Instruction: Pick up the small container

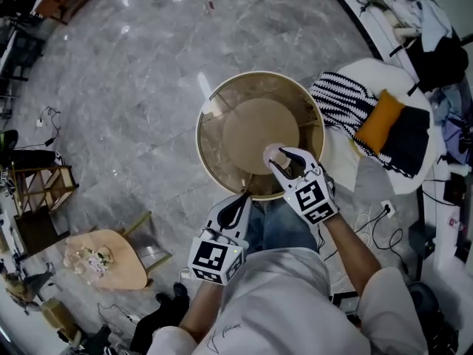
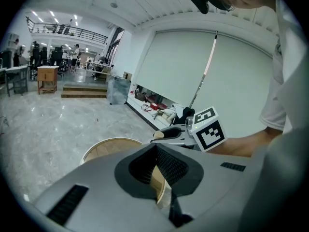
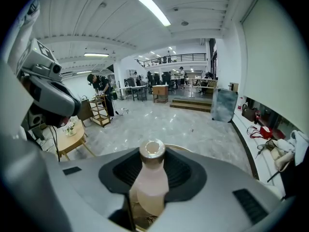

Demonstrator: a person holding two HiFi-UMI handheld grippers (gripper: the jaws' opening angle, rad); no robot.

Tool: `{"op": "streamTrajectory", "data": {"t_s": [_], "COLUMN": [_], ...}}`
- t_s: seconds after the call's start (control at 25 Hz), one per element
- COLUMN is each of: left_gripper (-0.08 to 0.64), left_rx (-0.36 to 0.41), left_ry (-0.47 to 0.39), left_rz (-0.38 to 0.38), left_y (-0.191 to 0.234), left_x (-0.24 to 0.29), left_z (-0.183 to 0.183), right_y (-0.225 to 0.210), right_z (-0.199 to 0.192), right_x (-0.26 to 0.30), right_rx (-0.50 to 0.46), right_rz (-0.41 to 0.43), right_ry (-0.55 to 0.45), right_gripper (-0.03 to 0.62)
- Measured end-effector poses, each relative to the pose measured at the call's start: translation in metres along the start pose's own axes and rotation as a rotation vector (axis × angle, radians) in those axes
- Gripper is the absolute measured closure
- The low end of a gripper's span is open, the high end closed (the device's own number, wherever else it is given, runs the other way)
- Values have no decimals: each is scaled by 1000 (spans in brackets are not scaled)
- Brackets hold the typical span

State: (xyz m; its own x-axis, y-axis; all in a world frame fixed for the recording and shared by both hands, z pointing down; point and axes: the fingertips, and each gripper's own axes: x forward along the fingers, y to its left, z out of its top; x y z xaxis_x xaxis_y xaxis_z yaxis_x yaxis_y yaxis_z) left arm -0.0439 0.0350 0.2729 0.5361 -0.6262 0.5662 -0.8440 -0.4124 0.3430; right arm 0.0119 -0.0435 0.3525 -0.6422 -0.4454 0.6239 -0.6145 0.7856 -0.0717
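Note:
The small container (image 1: pixel 274 154) is a pale pink bottle with a round cap, and it hangs over the near part of the round glass table (image 1: pixel 214 102). My right gripper (image 1: pixel 285 161) is shut on it. In the right gripper view the bottle (image 3: pixel 151 180) stands upright between the dark pads (image 3: pixel 182 170). My left gripper (image 1: pixel 237 204) hovers at the table's near rim, to the lower left of the right one, with its jaws together and nothing in them. In the left gripper view the left gripper (image 2: pixel 157 172) points at the table (image 2: pixel 104 146), and the right gripper (image 2: pixel 170 133) shows beyond it.
A white armchair (image 1: pixel 369 72) with a striped cloth and an orange cushion (image 1: pixel 380 121) stands right of the table. A small wooden side table (image 1: pixel 122 268) with flowers and a wooden shelf (image 1: pixel 37 191) are at the lower left. Cables lie on the marble floor.

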Motion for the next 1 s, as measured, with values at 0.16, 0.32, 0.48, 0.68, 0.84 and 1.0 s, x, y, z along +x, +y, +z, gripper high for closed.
{"op": "streamTrajectory", "data": {"t_s": [0.16, 0.32, 0.48, 0.68, 0.84, 1.0], "left_gripper": [555, 555, 555, 555, 555, 555], "left_rx": [11, 20, 31, 46, 57, 63], "left_ry": [-16, -34, -57, -86, -108, -127], "left_rz": [-3, -2, -3, -1, -1, -5], "left_y": [-2, -3, 0, 0, 0, -1], "left_x": [-10, -21, -33, -46, -56, -65], "left_z": [6, 12, 21, 30, 36, 39], "right_y": [8, 17, 28, 41, 52, 64], "right_z": [10, 20, 31, 44, 55, 66], "right_x": [-9, -20, -31, -45, -54, -64], "right_rx": [-6, -15, -22, -24, -40, -43], "right_rz": [9, 17, 29, 43, 53, 70], "right_ry": [1, 1, 0, -7, -14, -25], "right_gripper": [445, 445, 445, 445, 445, 445]}}
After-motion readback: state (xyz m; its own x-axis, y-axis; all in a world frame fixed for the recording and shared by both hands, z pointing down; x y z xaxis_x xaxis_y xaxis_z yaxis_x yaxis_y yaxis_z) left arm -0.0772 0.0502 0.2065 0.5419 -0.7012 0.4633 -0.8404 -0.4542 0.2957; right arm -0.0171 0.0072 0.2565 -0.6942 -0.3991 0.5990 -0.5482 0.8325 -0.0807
